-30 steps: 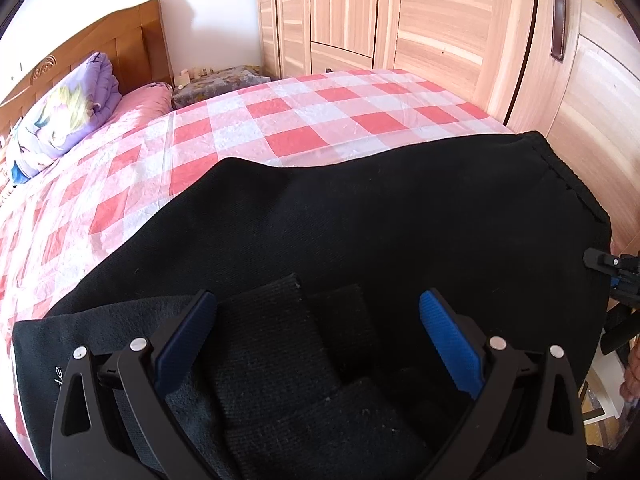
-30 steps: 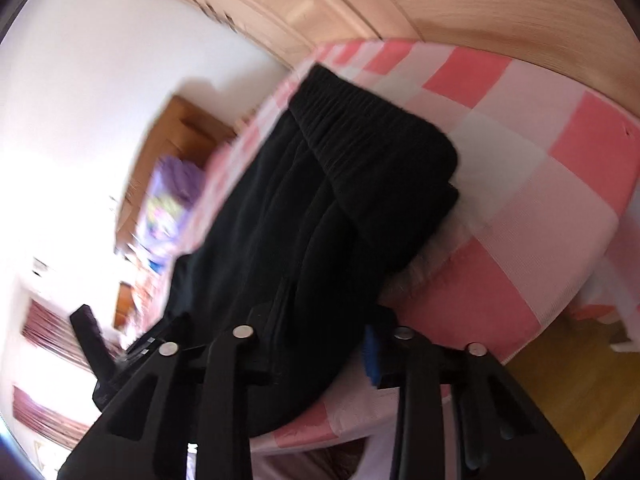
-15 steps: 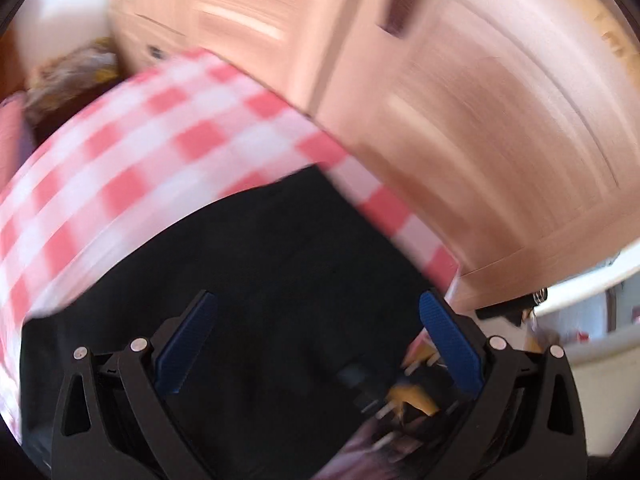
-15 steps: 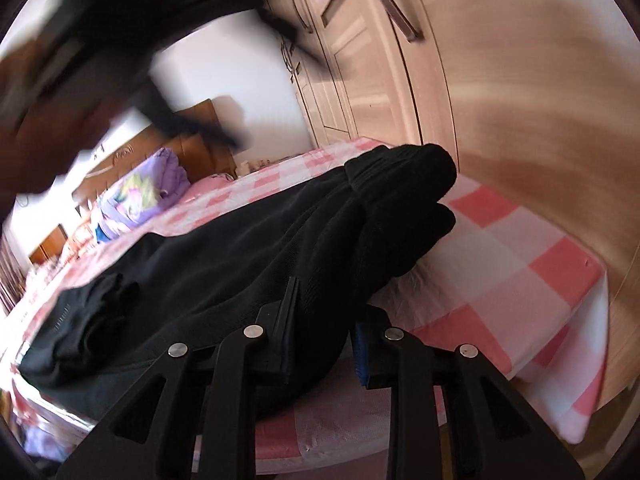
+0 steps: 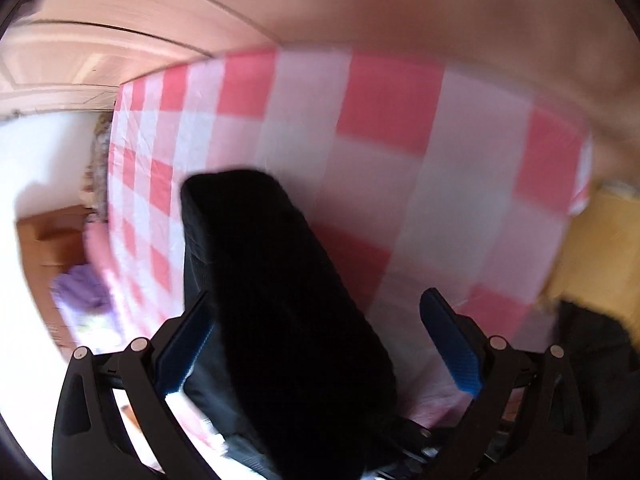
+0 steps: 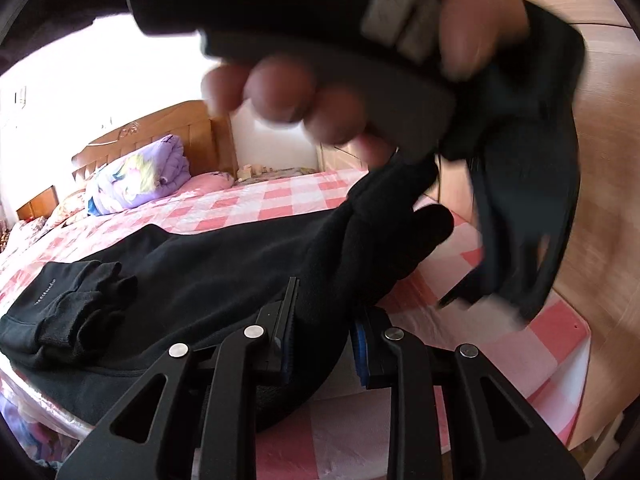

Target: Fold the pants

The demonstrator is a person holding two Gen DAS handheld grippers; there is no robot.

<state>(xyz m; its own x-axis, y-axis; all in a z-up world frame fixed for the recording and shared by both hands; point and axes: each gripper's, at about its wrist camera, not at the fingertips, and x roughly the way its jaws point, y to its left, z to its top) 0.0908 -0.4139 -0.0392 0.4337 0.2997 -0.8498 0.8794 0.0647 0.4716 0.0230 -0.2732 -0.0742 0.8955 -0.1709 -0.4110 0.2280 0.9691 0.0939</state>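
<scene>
Black pants (image 6: 208, 264) lie across the pink checked bed (image 6: 280, 196), cuffs bunched at the left (image 6: 80, 300). My right gripper (image 6: 322, 344) is shut on the near edge of the pants at the waist end. My left gripper (image 5: 316, 344) is open, with the raised black waistband end (image 5: 280, 280) standing between its blue pads (image 5: 452, 344) without being pinched. In the right wrist view the left gripper (image 6: 516, 216) and the hand holding it (image 6: 304, 96) hang blurred above the waistband.
A wooden headboard (image 6: 160, 128) and a purple quilt (image 6: 140, 172) are at the far end of the bed. Wooden wardrobe doors (image 6: 608, 160) stand close on the right. The bed corner (image 6: 568, 340) and the wooden floor (image 5: 592, 248) lie beyond the waistband.
My left gripper has swung from the cuff end over to the waistband end, still open. My right gripper has stayed shut on the pants and lifted their edge slightly.
</scene>
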